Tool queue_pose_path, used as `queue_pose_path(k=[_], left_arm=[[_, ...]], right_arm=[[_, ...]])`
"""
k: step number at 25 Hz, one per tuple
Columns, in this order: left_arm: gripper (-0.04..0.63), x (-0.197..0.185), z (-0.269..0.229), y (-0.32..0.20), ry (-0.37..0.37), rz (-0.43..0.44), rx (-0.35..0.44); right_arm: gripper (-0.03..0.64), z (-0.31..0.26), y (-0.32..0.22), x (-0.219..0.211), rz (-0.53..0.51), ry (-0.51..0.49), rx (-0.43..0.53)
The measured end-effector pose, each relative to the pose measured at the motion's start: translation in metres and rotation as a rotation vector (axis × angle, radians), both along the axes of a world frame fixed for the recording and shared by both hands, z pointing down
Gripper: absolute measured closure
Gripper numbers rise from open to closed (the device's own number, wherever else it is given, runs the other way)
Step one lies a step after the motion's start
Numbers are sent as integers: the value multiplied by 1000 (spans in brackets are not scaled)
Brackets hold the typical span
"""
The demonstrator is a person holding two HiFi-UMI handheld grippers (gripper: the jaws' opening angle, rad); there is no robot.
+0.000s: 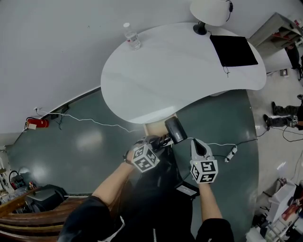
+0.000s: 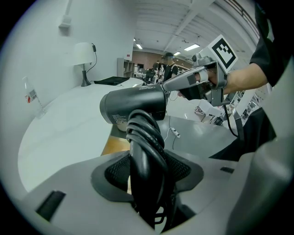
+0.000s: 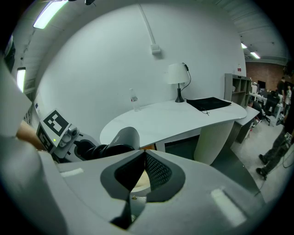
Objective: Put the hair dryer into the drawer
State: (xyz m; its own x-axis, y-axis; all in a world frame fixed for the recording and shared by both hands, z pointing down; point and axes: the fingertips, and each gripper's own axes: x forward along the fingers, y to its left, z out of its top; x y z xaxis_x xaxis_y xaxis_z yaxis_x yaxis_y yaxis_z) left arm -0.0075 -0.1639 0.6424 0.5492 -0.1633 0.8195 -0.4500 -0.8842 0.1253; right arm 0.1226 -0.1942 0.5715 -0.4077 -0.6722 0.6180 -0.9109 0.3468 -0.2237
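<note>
The black hair dryer [image 1: 175,128] hangs in front of the white table [image 1: 156,71], its barrel [image 2: 133,105] pointing toward the table's edge. My left gripper [image 1: 161,141] is shut on its handle [image 2: 147,156], which has the black cord wound around it. Below the barrel, the open drawer [image 1: 154,127] shows its pale wooden inside [image 2: 115,144]. My right gripper [image 1: 195,142] is to the right of the dryer with its jaws shut [image 3: 142,153] on nothing, its tips close to the dryer's rear end [image 2: 167,85]. The right gripper view has the dryer [image 3: 121,137] at lower left.
A water bottle [image 1: 132,38], a lamp [image 1: 210,12] and a black mat [image 1: 233,49] are on the table. A white cable and power strip [image 1: 230,153] lie on the grey floor at the right. A red extinguisher [image 1: 37,123] is by the left wall. A person [image 1: 284,111] is at far right.
</note>
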Motion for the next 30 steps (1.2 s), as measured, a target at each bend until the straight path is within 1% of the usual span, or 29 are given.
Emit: queue_pose_path(k=[7, 13, 20, 30], left_arm=[[377, 3, 15, -4, -46, 51, -2], [377, 5, 35, -10, -75, 94, -29], [377, 9, 63, -14, -134, 178, -44], [377, 7, 94, -23, -210, 185, -51]], right_arm=[[617, 9, 1, 3, -5, -6, -24], [617, 16, -8, 7, -2, -6, -47], [617, 27, -17, 13, -1, -3, -72], [617, 42, -19, 16, -15, 0, -109]])
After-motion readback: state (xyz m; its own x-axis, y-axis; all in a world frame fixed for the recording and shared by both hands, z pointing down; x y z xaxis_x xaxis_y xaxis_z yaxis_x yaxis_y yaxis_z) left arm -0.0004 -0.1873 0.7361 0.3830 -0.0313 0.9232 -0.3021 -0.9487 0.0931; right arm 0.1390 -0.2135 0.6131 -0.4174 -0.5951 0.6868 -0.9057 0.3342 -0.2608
